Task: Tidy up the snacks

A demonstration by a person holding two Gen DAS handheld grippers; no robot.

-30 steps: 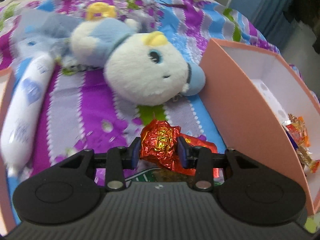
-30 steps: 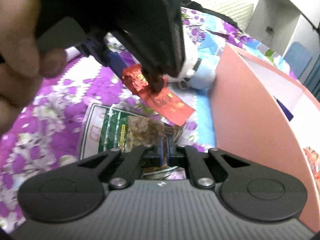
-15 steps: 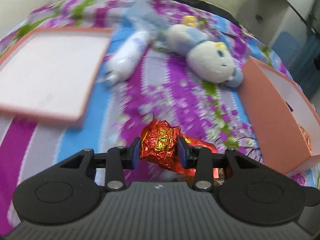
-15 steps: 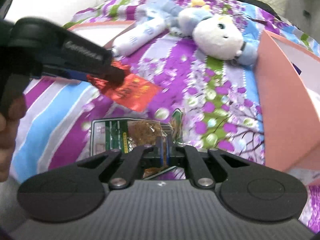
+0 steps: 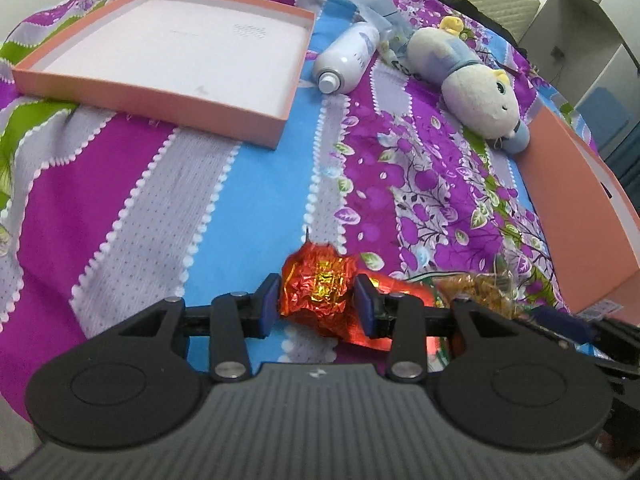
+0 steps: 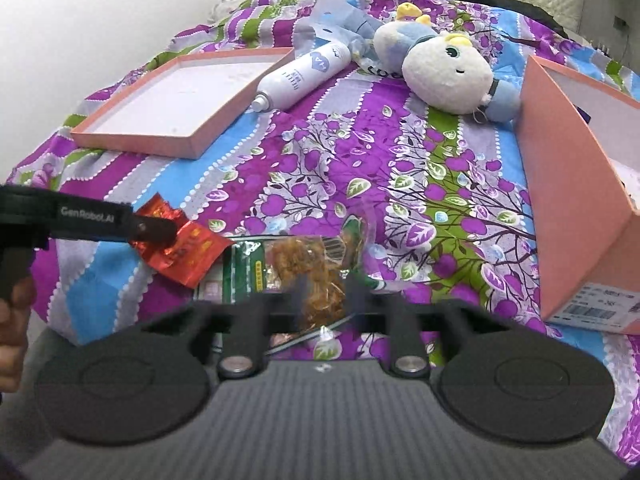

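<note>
My left gripper (image 5: 316, 304) is shut on a crinkled red foil snack packet (image 5: 318, 286) and holds it just above the bedspread; it also shows in the right wrist view (image 6: 184, 246). My right gripper (image 6: 326, 302) has its fingers blurred and spread apart around a clear and green snack bag (image 6: 296, 268) that lies on the bedspread. The same bag shows at the right in the left wrist view (image 5: 476, 288). A deep pink box (image 6: 568, 200) stands at the right, with little of its inside in view.
A shallow pink box lid (image 5: 168, 56) lies at the far left. A white spray bottle (image 5: 348, 58) and a plush toy (image 5: 476, 84) lie at the back. The floral bedspread (image 6: 400, 160) drops off at the near edge.
Both grippers have pulled back and left from the deep box. My right gripper's fingers, shut on the green bag before, are now spread apart and blurred. My left gripper still holds the red packet.
</note>
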